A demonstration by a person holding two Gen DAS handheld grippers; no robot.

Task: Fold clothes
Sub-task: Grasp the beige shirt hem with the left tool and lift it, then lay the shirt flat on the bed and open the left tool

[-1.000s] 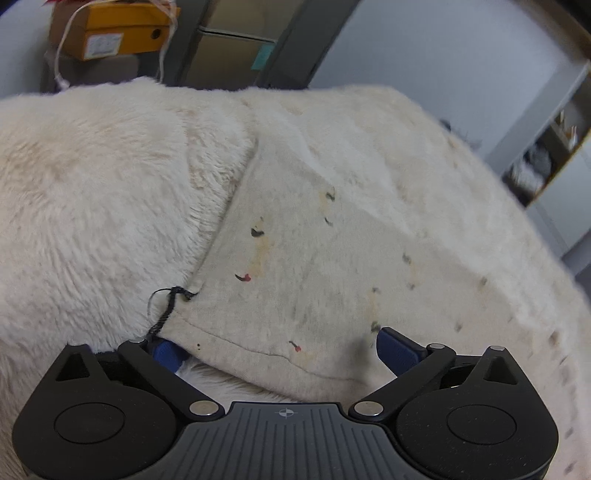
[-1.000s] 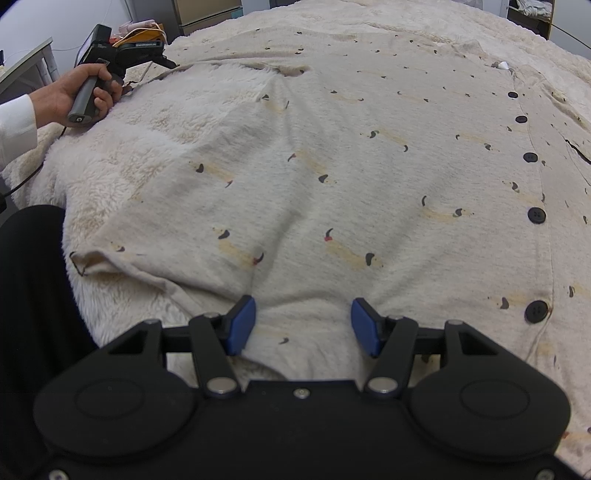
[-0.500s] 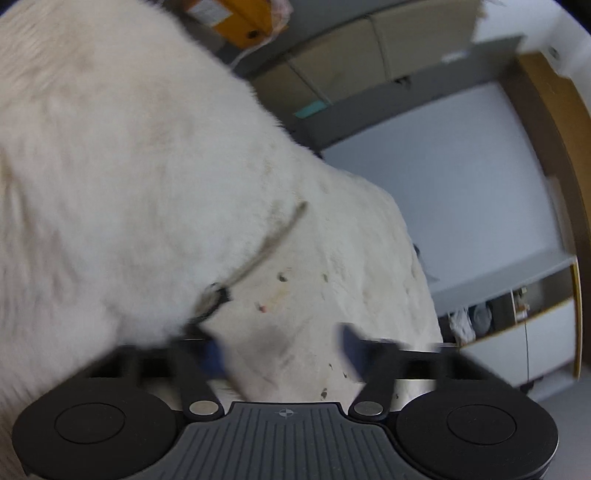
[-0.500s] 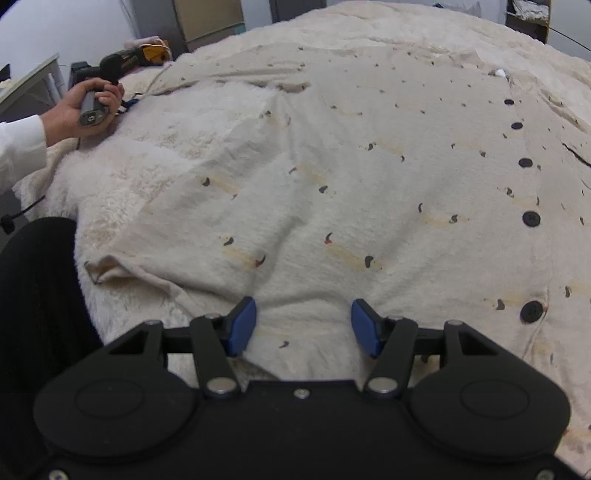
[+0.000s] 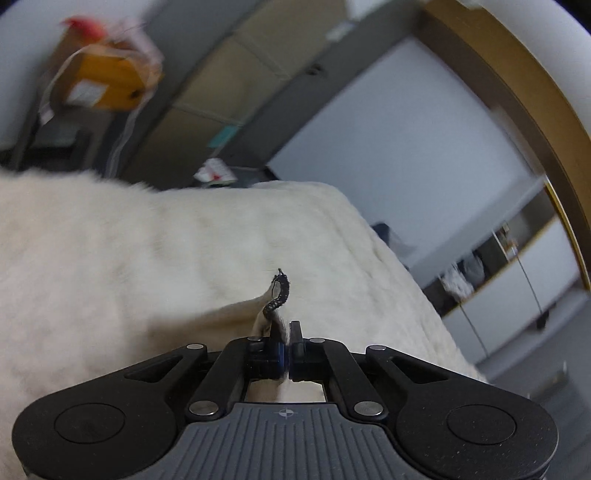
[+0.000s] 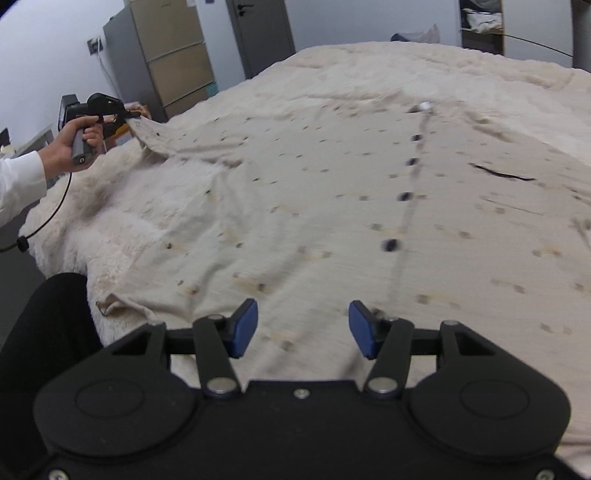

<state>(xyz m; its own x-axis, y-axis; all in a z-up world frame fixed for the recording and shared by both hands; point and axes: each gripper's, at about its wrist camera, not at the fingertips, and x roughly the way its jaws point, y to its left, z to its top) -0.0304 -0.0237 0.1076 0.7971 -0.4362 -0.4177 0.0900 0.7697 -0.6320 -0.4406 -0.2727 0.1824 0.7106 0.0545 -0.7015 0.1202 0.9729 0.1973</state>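
A fluffy white blanket spread over the bed, a tan filing cabinet and grey door behind, an orange box perched above, open shelves at right.

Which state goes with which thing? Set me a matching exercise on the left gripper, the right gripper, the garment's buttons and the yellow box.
Things:
1. left gripper
2. right gripper
3. buttons
4. yellow box

States:
A. in a dark row up the garment
B. open above the fabric
C. behind the fluffy blanket, blurred
D. shut on the garment's corner

Pairs: 1-D, 2-B, 3-A, 4-C
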